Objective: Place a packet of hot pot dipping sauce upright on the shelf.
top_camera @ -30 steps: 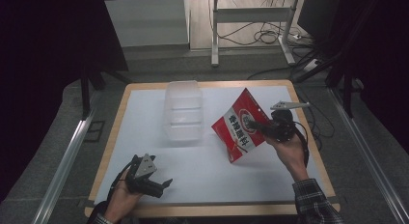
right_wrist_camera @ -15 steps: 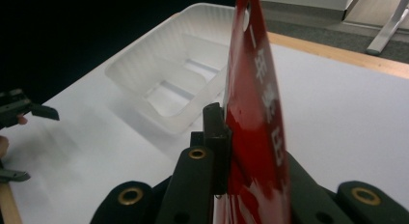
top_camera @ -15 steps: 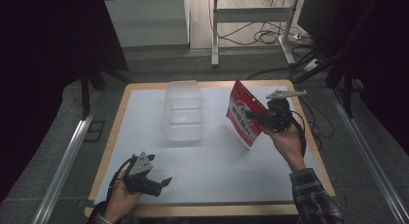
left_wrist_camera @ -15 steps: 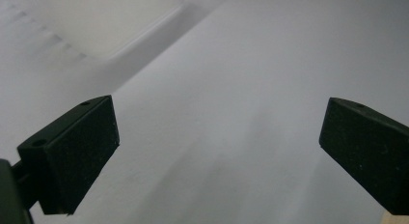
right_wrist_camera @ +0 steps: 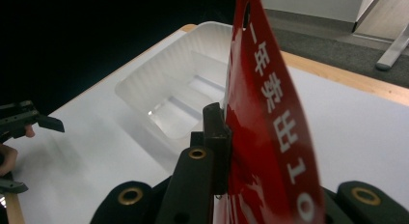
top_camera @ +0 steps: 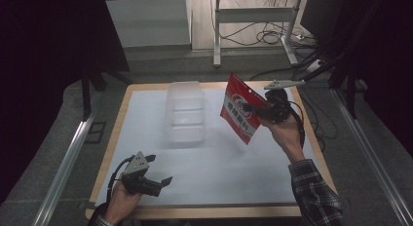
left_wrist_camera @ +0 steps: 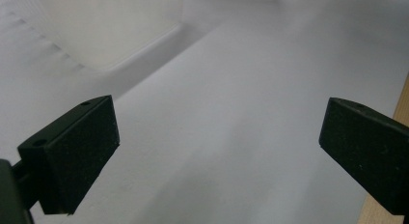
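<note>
A red snack bag point(top_camera: 239, 114) with white lettering hangs in the air over the right half of the table, with my right gripper point(top_camera: 254, 109) shut on its edge. In the right gripper view the bag point(right_wrist_camera: 270, 118) stands on edge against the black pad point(right_wrist_camera: 216, 137). A clear plastic bin point(top_camera: 185, 113) sits at the far middle of the white table top point(top_camera: 234, 162), to the left of the bag; the same bin point(right_wrist_camera: 178, 96) lies beyond the jaws. My left gripper point(top_camera: 158, 175) rests near the front left corner, open, with nothing between its pads point(left_wrist_camera: 77, 156).
The wooden table edge point(top_camera: 214, 212) runs along the front. Cables and a metal stand point(top_camera: 253, 21) lie on the floor behind the table. A metal rail point(top_camera: 63, 162) runs along the left side. A plaid sleeve point(top_camera: 314, 194) comes in at the lower right.
My right gripper has lifted the red bag off the table and carried it up and toward the far side. The bag has swung from lying flat to hanging on edge. The left gripper has stayed put.
</note>
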{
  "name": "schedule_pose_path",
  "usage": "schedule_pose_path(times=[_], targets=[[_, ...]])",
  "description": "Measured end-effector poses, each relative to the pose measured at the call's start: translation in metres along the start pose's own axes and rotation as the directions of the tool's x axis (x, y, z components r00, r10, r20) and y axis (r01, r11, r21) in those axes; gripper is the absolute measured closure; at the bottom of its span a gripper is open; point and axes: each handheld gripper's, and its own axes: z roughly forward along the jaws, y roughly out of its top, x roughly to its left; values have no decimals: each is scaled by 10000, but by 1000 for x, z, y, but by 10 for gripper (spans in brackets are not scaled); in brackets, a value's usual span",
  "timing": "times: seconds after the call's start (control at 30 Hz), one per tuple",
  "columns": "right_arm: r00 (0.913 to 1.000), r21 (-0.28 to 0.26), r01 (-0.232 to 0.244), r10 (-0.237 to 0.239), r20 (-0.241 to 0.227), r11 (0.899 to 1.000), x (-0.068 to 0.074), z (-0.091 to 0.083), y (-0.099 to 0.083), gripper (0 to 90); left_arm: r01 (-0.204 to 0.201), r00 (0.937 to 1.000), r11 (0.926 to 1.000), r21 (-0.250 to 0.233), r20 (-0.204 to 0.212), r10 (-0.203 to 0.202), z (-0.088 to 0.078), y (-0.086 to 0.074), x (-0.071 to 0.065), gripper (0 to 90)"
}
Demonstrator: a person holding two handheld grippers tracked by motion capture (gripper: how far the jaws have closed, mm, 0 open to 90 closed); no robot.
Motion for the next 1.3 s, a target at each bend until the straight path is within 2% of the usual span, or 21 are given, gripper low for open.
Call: schedule_pose_path(times=[0.13,0.3,0.7,0.83,1.03,1.3], targets=[[9999,2,95,-95,-88,10000,-1,4,10,874,1,10000,10000,-88,-55,-1,0,0,1,1],[9990,-59,125,-127,-428,9999,-3,11,22,875,-147,9998,9999,-23,-93,147,1,-1,0,0],[9916,-41,719,-719,-1072,9974,1,33,57,875,-256,9995,9996,107,-173,258,2,-1,0,0],[9876,95,943,-923,-1274,9955,2,46,68,875,-276,9994,9995,127,-220,279,2,-1,0,0],[9801,280,1013,-949,-1743,9945,1,66,79,875,-279,9994,9995,154,-223,283,2,-1,0,0],[9704,669,1399,-1234,-2074,9879,0,97,95,875,-283,9994,9994,224,-182,287,3,-2,0,0]])
